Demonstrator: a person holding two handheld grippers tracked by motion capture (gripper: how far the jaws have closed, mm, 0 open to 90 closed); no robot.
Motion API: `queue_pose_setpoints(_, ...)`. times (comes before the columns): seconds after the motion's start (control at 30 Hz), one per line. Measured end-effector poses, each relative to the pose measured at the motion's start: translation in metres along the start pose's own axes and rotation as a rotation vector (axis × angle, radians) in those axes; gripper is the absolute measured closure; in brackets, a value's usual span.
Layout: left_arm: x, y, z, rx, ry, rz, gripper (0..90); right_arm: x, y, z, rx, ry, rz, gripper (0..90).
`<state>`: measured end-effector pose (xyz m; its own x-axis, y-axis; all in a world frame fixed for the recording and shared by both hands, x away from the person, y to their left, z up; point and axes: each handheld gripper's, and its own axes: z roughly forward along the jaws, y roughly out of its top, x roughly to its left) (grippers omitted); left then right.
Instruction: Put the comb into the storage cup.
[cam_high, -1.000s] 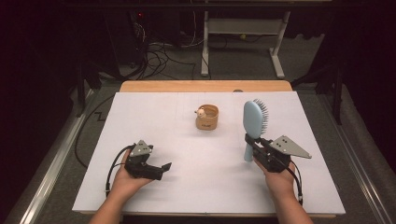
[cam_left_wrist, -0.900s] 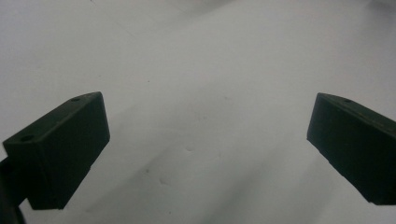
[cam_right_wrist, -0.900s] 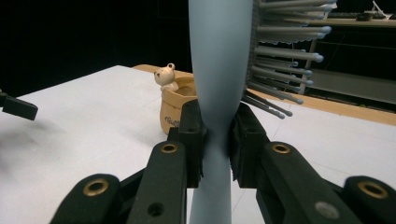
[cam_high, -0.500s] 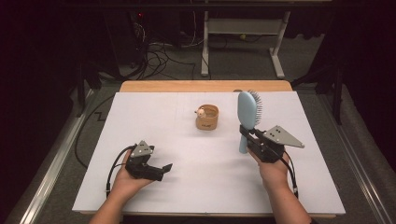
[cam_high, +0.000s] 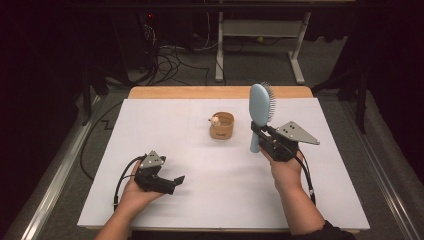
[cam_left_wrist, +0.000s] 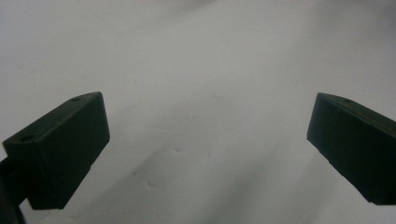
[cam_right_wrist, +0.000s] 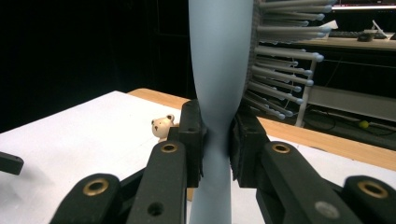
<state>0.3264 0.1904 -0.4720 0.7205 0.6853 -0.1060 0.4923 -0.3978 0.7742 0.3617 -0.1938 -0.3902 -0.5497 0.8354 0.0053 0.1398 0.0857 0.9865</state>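
Right gripper (cam_high: 261, 136) was clamped on the narrow neck of a pale blue hairbrush (cam_high: 261, 107), jaws pressed to either side of the handle where it thins below the head; a sound place to grip, since the waist likely keeps the brush from sliding. Brush was held upright and clear of the white table (cam_high: 165, 125), head up, bristles facing the person's right, handle end hanging below the jaws. In the right gripper view the hairbrush (cam_right_wrist: 219, 74) stood straight between the jaws. Left gripper (cam_high: 172, 181) rested low near the table's near-left part, jaws spread wide with nothing between them but bare tabletop; probably idle. A small tan cup (cam_high: 223, 126) with a little bear figure (cam_high: 215, 120) at its rim stood mid-table, just left of the brush and apart from it. Nothing lay between brush and cup.
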Motion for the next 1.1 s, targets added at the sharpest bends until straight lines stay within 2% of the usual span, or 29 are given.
queue_pose_setpoints(0.3, 0.0, 0.0, -0.001, -0.004, -0.002, 0.001, 0.0, 0.001, 0.003, 0.009, -0.002, 0.001, 0.006, 77.9)
queue_pose_setpoints(0.67, 0.001, 0.0, -0.002, -0.01, -0.003, -0.008, 0.0, 0.003, 0.02, 0.025, -0.02, -0.001, -0.011, 78.0)
queue_pose_setpoints(1.1, 0.001, 0.001, -0.002, -0.013, -0.01, -0.006, 0.0, 0.01, 0.027, 0.047, -0.033, 0.007, 0.01, 78.0)
